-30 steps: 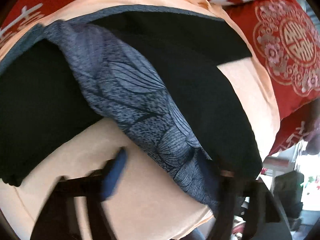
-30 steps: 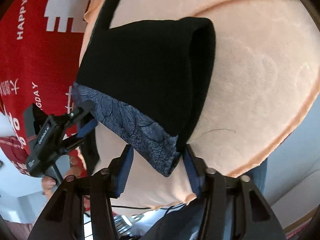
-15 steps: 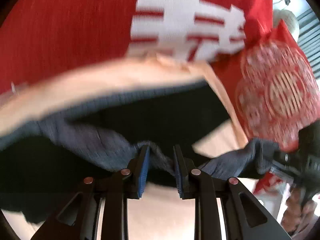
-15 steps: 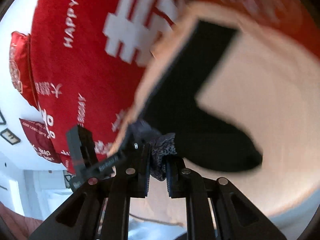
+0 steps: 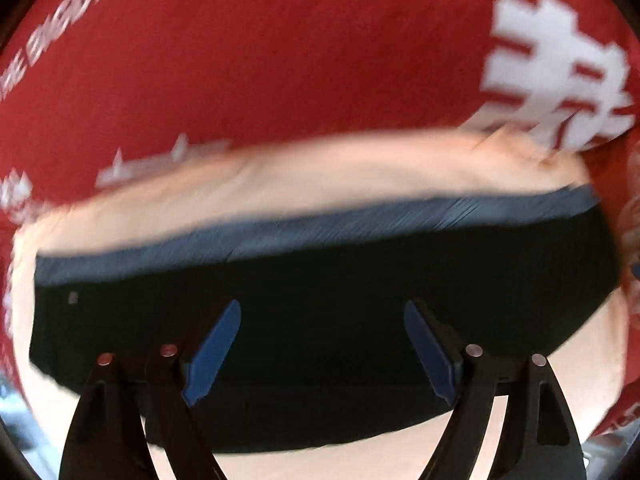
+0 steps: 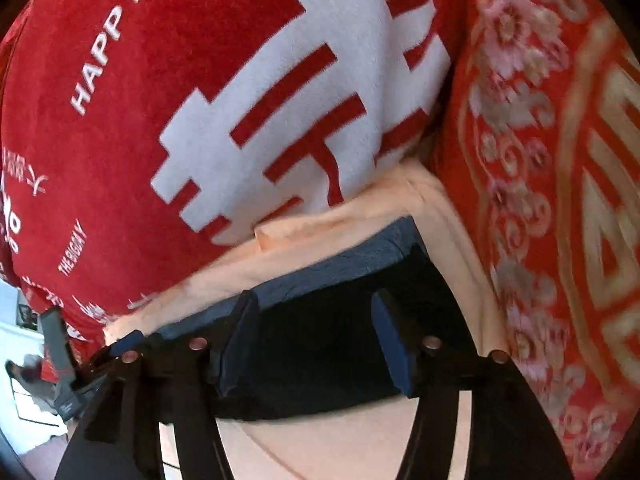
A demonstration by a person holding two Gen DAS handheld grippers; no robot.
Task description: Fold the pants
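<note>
The black pants lie folded in a wide band on a peach blanket, with a grey-blue strip along their far edge. My left gripper is open just above the black cloth, holding nothing. In the right wrist view the pants show their end with the grey-blue strip. My right gripper is open over that end, empty. The left view is motion-blurred.
A red cover with white characters lies behind the blanket and also shows in the right wrist view. A red and gold patterned pillow is at the right. The other gripper's body shows at the lower left.
Both grippers, shut on the patterned blue part half a second ago, have carried it over and opened. The pants now lie folded with the black side up.
</note>
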